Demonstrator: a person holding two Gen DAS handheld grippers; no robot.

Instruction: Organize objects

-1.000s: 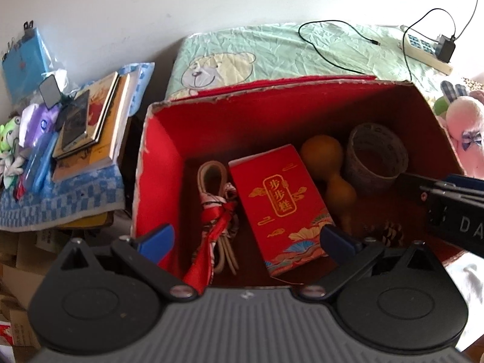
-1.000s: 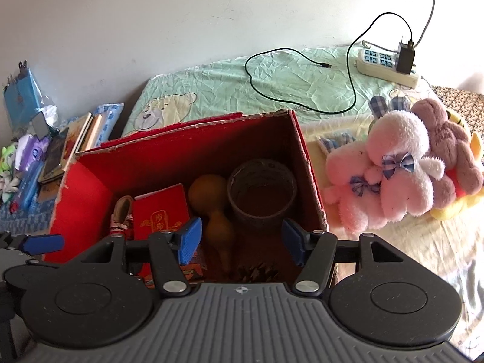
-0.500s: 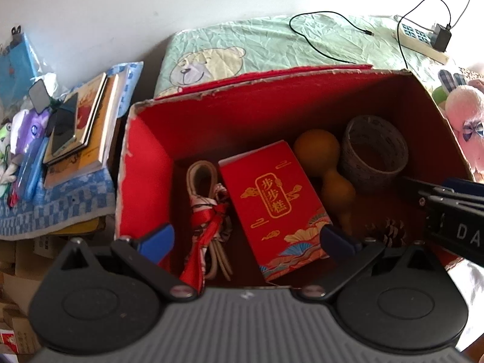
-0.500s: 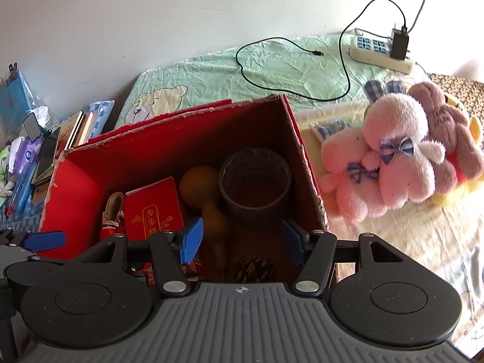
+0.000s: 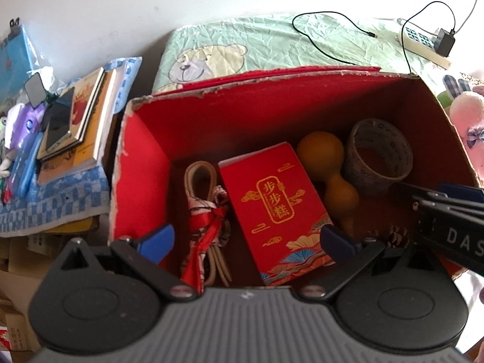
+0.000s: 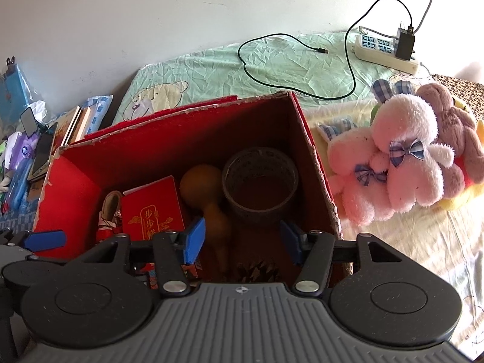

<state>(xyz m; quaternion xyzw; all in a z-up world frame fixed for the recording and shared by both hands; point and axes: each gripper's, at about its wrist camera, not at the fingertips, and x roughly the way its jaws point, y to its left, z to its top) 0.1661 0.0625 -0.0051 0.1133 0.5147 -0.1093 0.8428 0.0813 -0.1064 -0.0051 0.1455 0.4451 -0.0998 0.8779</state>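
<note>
Fingers of both grippers stand apart and hold nothing: the left gripper (image 5: 246, 240) hangs over the near edge of the red box (image 5: 145, 163), the right gripper (image 6: 242, 240) over its right half. Inside, the red packet (image 5: 276, 205) lies flat in the middle, directly ahead of the left fingers (image 5: 160, 237), its long axis running away from them and leaning slightly left. The left hand looks the nearer one for it. Beside the packet's left edge lies a looped cord with red ribbon (image 5: 208, 208); on its right a gourd (image 5: 329, 166), then a tape roll (image 5: 378, 157), which sit ahead of the right gripper. A small pine cone (image 5: 393, 236) rests near the front wall. Plush toys (image 6: 402, 157) lie on the bed outside.
</note>
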